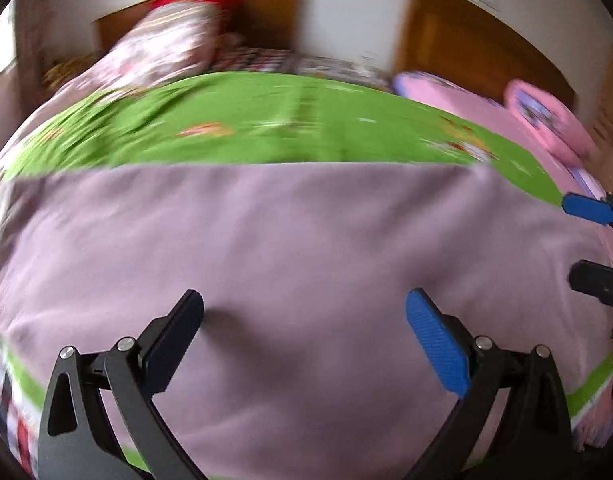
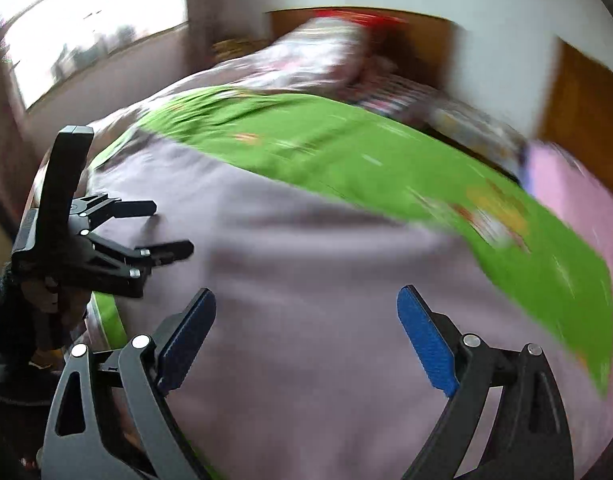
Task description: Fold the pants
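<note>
pants: mauve pants [image 1: 290, 248] spread flat on the bed, over a green printed sheet [image 1: 266, 128]; far edge runs straight across the left wrist view; both views motion-blurred, so waistband and cuffs cannot be told apart
left tool: left tool [image 1: 304, 336] has its fingers wide apart, nothing between them; hovers over the near part of the cloth; contact with the fabric cannot be confirmed
right tool: right tool [image 2: 306, 336] likewise spread wide and empty, above the cloth; its blue pad also shows at the right edge of the left wrist view
key relation: pants lie directly ahead of and under both tools; long axis looks to run side to side across both views, left tool toward one end, right tool toward the other; neither is clearly nearer, each has cloth right below it
surroundings: patterned pillow [image 1: 166, 44] near the wooden headboard [image 1: 266, 12]; pink bedding [image 1: 466, 108] to the right; bright window [image 2: 90, 28] on the left in the right wrist view
step, my read: fold not visibly started, or between folds; next move likely each tool pinching its own end's edge
risk: soft thick fabric; a shallow pinch may take only the top layer
</note>
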